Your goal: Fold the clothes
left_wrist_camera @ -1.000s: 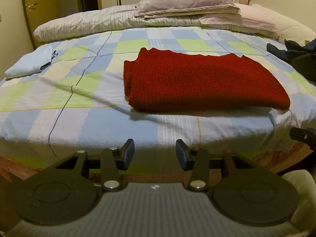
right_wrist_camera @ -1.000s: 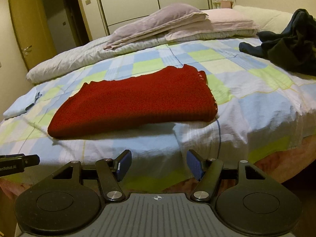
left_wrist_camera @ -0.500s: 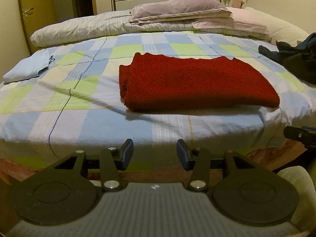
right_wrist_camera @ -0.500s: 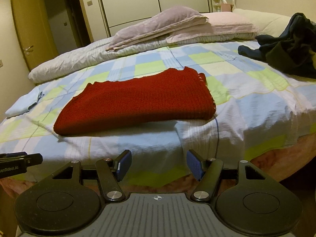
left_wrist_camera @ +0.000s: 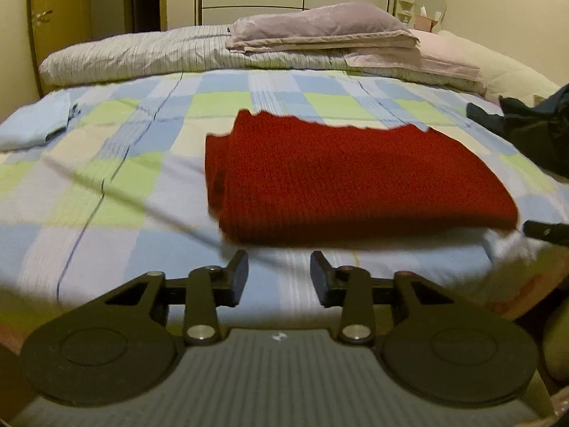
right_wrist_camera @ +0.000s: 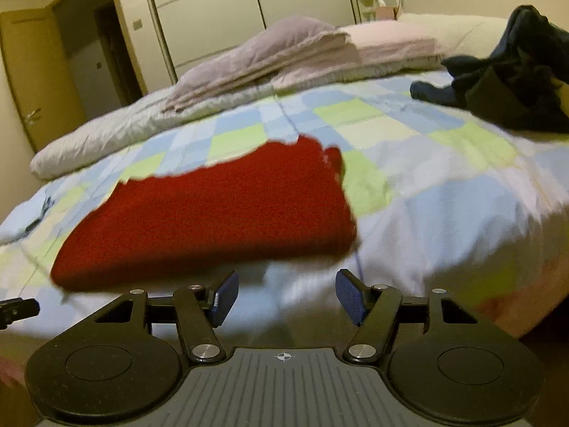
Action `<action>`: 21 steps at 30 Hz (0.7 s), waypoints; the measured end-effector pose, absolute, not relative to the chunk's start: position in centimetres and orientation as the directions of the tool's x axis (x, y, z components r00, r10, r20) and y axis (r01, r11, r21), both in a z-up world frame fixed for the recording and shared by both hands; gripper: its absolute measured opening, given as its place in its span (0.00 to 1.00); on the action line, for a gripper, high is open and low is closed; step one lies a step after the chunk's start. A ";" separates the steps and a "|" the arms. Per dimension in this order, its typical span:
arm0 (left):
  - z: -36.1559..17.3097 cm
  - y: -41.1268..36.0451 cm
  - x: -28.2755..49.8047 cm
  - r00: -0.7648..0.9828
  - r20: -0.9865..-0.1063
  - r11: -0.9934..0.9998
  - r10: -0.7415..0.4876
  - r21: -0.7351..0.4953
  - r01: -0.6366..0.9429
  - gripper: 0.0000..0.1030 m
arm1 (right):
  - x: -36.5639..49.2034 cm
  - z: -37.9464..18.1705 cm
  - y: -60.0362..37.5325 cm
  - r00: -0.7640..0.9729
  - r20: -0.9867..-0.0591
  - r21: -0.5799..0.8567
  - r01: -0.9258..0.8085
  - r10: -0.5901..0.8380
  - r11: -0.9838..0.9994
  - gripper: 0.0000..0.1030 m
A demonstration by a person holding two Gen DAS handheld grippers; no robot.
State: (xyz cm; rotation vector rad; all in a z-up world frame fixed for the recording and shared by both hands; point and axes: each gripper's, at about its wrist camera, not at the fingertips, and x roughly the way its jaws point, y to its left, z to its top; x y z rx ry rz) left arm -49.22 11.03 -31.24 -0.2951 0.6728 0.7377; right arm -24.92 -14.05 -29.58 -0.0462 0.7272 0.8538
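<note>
A folded red knit garment lies flat on the checked bedsheet, near the front edge of the bed. In the right wrist view the same red garment stretches across the middle left. My left gripper is open just short of the garment's near fold, with nothing between its fingers. My right gripper is open too, empty, close to the garment's near right corner. The tip of the right gripper shows at the right edge of the left wrist view.
A pile of dark clothes lies at the bed's right side. A light blue folded cloth sits at the left. Pillows and a rolled striped duvet lie at the bed's far end. Wardrobe doors stand behind.
Both grippers have moved forward toward the bed, so the red garment looks larger and closer. Both stay open and the garment has not moved.
</note>
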 end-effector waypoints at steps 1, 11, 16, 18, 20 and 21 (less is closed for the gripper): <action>-31.2 11.9 -48.4 0.541 -0.650 0.707 0.533 -0.009 -0.707 0.33 | -24.0 -29.5 -13.5 0.440 -0.593 0.238 -0.705 0.675 0.668 0.63; -32.4 19.4 -41.1 0.597 -0.596 0.743 0.537 0.000 -0.669 0.32 | -14.1 -31.9 -9.1 0.403 -0.610 0.247 -0.721 0.682 0.647 0.15; -33.7 21.4 -38.2 0.583 -0.667 0.751 0.464 -0.052 -0.658 0.26 | -12.5 -32.5 -9.0 0.378 -0.631 0.228 -0.744 0.677 0.628 0.06; -33.2 21.9 -37.6 0.558 -0.703 0.745 0.441 -0.060 -0.664 0.24 | -11.6 -32.5 -9.3 0.352 -0.693 0.241 -0.709 0.628 0.663 0.06; -32.6 22.5 -37.0 0.532 -0.737 0.739 0.416 -0.067 -0.670 0.24 | -10.6 -32.5 -8.9 0.304 -0.765 0.246 -0.676 0.567 0.695 0.06; -32.3 22.7 -36.7 0.519 -0.754 0.736 0.403 -0.071 -0.673 0.24 | -10.2 -32.1 -8.5 0.277 -0.792 0.252 -0.664 0.544 0.704 0.06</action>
